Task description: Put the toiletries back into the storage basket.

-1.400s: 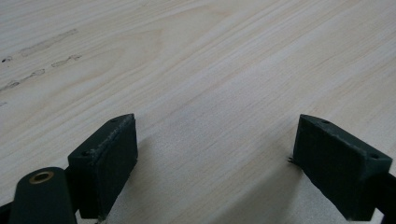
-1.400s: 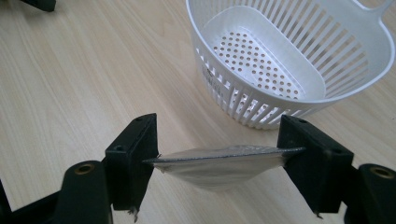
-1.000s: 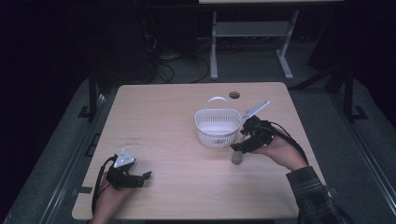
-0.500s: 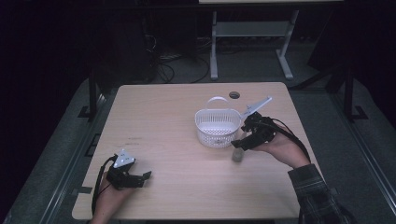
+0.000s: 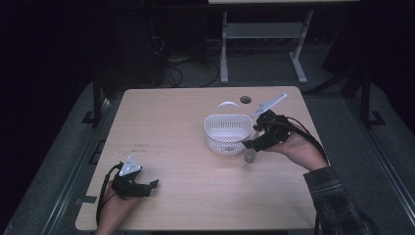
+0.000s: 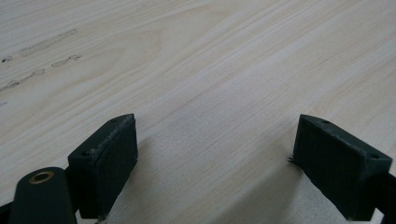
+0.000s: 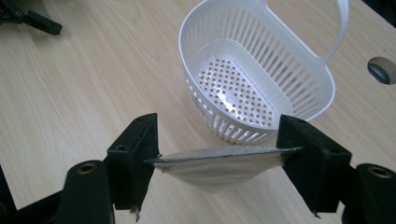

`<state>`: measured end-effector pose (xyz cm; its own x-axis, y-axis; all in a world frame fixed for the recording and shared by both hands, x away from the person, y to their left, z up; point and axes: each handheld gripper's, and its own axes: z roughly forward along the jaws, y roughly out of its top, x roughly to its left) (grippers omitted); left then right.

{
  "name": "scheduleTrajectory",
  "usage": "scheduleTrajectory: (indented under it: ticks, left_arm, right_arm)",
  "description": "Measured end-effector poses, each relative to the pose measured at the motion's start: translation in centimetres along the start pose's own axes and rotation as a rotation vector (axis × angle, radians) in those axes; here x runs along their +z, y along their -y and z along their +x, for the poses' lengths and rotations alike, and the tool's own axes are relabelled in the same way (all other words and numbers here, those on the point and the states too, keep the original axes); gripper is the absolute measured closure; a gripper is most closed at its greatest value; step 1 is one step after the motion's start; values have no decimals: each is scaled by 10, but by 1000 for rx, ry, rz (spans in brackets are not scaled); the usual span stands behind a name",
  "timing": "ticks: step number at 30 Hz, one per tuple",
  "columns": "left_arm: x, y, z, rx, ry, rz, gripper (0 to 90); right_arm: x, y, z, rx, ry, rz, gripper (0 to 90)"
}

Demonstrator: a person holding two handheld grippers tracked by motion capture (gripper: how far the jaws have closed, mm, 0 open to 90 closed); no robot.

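**Ana:** While the right gripper (image 7: 217,161) hangs just beside the white basket (image 7: 261,88), what sits between its jaws?

**Ben:** A small clear pouch (image 7: 219,168), flat along its top edge and sagging below. Both pads press on its ends, so the gripper is clamped on it. From the high view the pouch (image 5: 250,155) hangs under the right gripper (image 5: 255,143), just off the worktop (image 5: 186,122), on the side of the basket (image 5: 228,133) nearest the person's right hand (image 5: 298,149).

**Ana:** And the basket itself?

**Ben:** Upright on the worktop, slotted walls, perforated floor, its thin handle arched over the far rim. I see nothing lying inside it. A round grommet (image 5: 245,99) is set in the worktop beyond it.

**Ana:** The left side?

**Ben:** The left gripper (image 5: 142,187) rests low at the near left corner, well apart from the basket. Its own view shows the jaws standing wide apart over bare wood (image 6: 210,70), nothing between them.
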<state>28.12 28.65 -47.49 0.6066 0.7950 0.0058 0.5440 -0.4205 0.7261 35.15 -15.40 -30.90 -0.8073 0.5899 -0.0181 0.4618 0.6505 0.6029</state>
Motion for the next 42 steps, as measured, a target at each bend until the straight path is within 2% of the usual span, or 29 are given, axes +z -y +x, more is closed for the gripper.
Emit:
scheduleTrajectory:
  ticks: [22, 34, 42]
  left_arm:
    - [0, 0, 0, 0, 0, 0, 132]
    - [0, 0, 0, 1, 0, 1, 132]
    - [0, 0, 0, -2, 1, 0, 132]
  right_arm:
    - [-27, -24, -6, 0, 24, -34, 301]
    - [-45, -41, -8, -22, 33, -54, 300]
    - [-49, -50, -10, -24, 29, -64, 301]
